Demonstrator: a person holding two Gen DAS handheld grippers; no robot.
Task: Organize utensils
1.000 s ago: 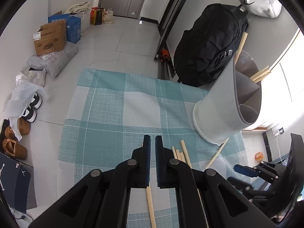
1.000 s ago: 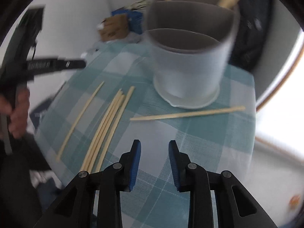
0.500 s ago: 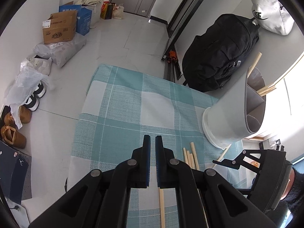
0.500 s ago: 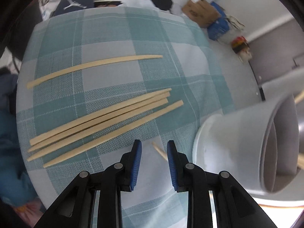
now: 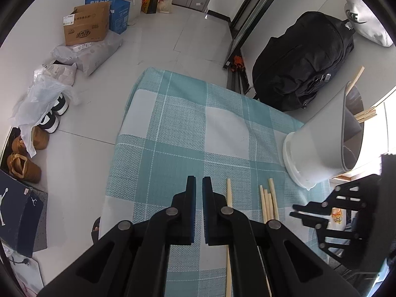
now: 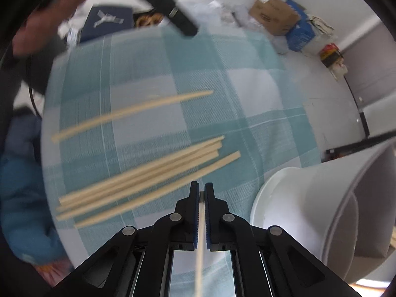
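Jaws clamp chopstick [image 6: 200, 247], tip hidden.

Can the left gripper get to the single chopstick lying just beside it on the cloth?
Probably yes. The single chopstick lies bare on the checked cloth, right next to the left gripper with nothing between, but its jaws are shut and must open first.

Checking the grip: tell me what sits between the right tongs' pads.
In the right wrist view, one chopstick runs between the pads of the right tongs, which have just closed on it.
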